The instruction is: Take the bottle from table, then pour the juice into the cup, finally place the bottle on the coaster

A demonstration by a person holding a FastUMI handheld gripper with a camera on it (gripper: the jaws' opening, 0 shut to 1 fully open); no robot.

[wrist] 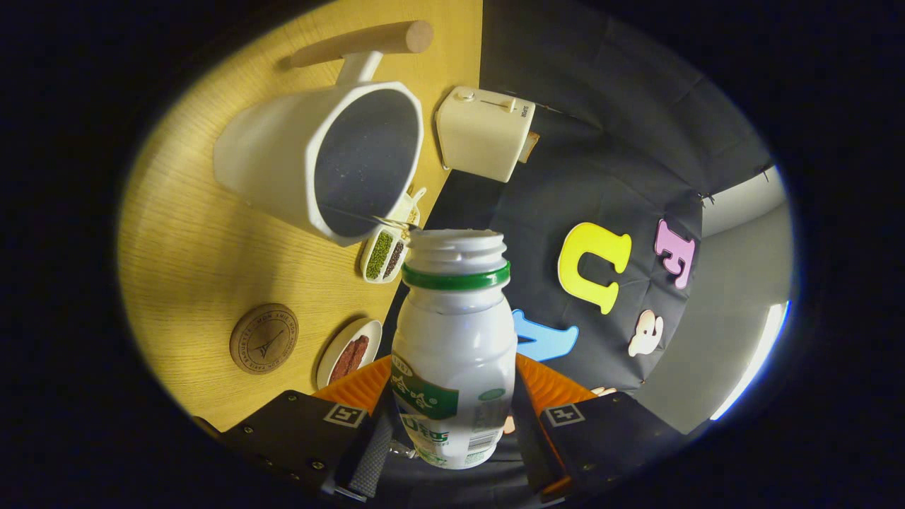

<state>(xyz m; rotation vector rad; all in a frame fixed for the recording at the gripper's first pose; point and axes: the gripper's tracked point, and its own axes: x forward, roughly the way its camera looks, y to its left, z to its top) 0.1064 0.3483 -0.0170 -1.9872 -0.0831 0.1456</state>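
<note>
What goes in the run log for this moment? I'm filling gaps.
phase: pouring | gripper: shut on bottle | bottle: uncapped, mouth at cup rim | coaster: bare

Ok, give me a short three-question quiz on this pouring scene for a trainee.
1. True or false: the bottle is capped.
2. What do the tongs hold? A) cup B) bottle C) coaster
3. Fill in: the bottle's open mouth is near the rim of the white ____.

Key: 1 false, its threaded neck is open. 2 B, both fingers press the bottle's sides. 3 cup; the round coaster lies bare on the wooden table.
</note>
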